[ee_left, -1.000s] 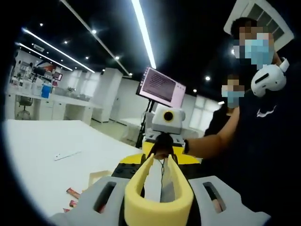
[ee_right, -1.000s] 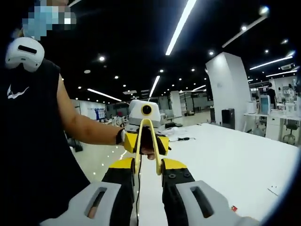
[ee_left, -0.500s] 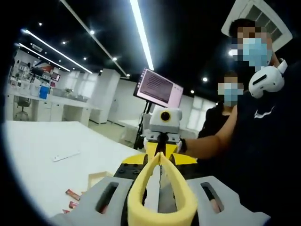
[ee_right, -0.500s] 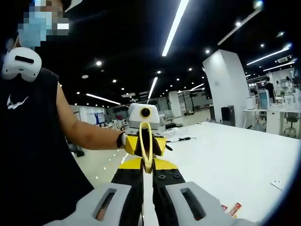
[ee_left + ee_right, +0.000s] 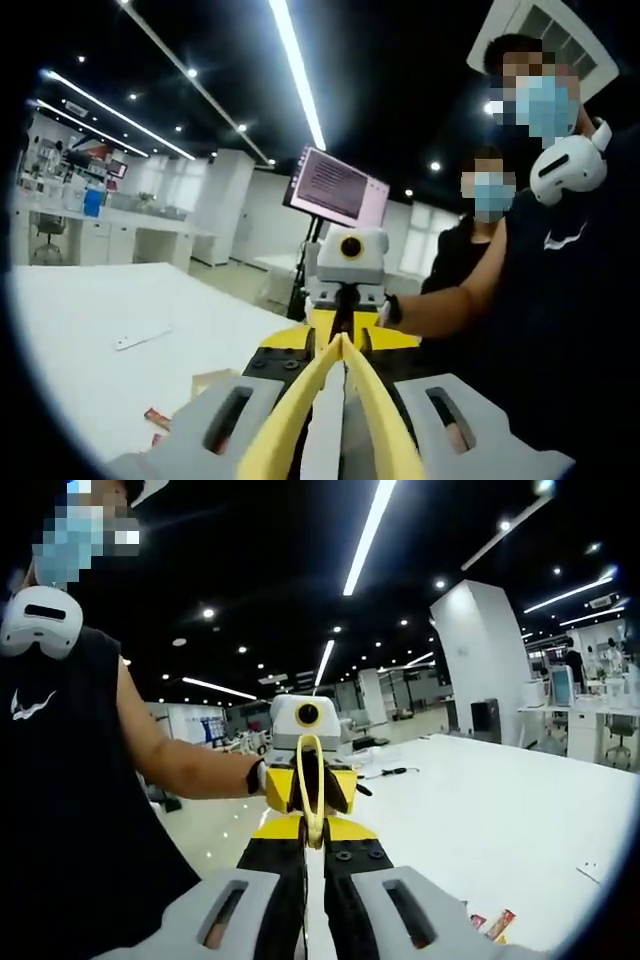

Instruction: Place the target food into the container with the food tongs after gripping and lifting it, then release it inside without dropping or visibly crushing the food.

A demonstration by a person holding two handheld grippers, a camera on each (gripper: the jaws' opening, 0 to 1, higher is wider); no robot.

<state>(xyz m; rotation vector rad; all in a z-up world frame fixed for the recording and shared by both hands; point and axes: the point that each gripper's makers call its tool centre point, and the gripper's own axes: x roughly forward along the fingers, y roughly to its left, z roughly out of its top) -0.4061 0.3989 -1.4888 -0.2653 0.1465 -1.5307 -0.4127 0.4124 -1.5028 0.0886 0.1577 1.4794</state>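
My left gripper [image 5: 342,360] is shut on yellow food tongs [image 5: 355,400], whose two arms are squeezed into a narrow V pointing away from me. My right gripper [image 5: 313,845] is held up facing it, with its jaws shut close together. From the right gripper view the tongs [image 5: 312,825] are seen tip-on as a thin loop in front of the left gripper [image 5: 310,780]. Their tip reaches my right jaw tips; I cannot tell whether it touches. The right gripper [image 5: 342,310] sits just beyond the tongs' tip. Both grippers hang in the air above the floor.
A white table [image 5: 90,330] lies to one side, with red wrappers [image 5: 158,413], a tan box [image 5: 210,380] and a white strip [image 5: 142,337]. More wrappers [image 5: 495,923] lie on the table [image 5: 500,820]. A monitor [image 5: 338,187] and a second person [image 5: 470,260] stand behind.
The left jaws closed, squeezing the tongs from a wide loop into a narrow V. The right jaws went from apart to shut. Both views shifted slightly.
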